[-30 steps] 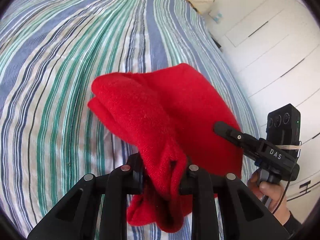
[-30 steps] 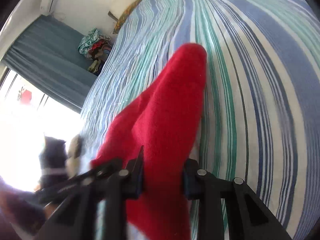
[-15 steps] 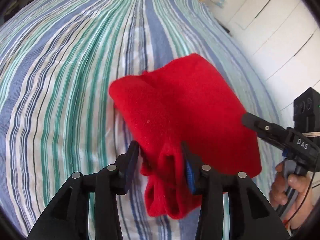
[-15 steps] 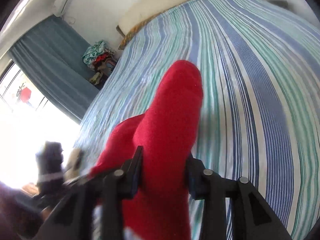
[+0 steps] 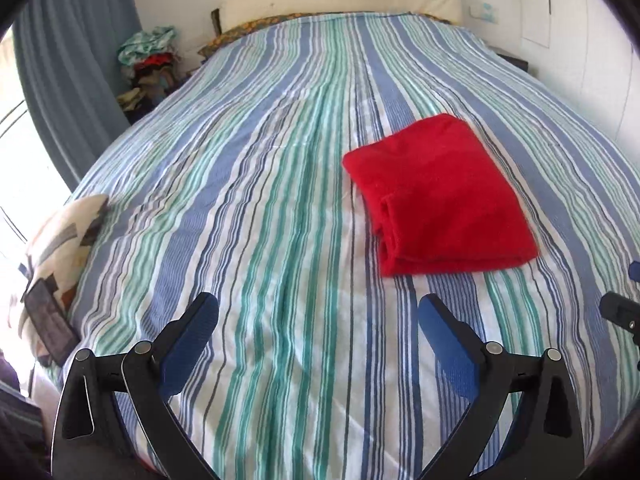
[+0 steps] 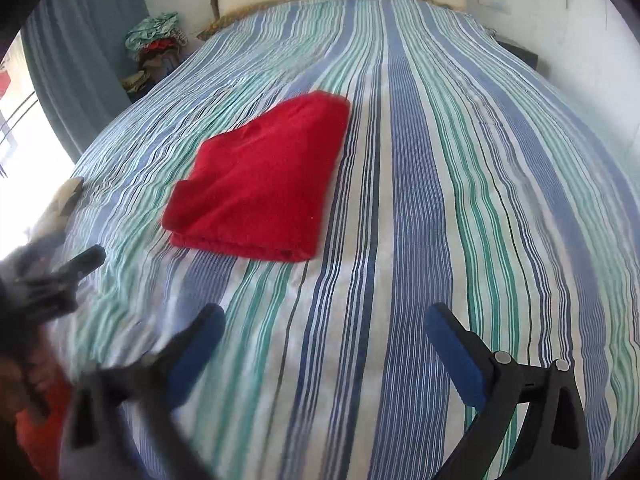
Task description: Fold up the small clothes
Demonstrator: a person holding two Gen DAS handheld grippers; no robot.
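On the striped bed, right of centre and beyond both grippers: one red cloth, folded into a compact square and lying flat, apparently finished, hence left gripper and right gripper both spread wide, empty, near edge.

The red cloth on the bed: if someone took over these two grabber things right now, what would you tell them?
Left gripper: open, empty, hovering over the striped bed.
Right gripper: open, empty, also above the bed.
Red cloth: lies folded in a neat layered rectangle on the bedspread, ahead of both grippers, touching neither.
Done: this piece looks folded and set down.
Left: probably fetch the next garment; a patterned item lies at the bed's left edge, and a clothes pile sits beside the bed by the curtain.
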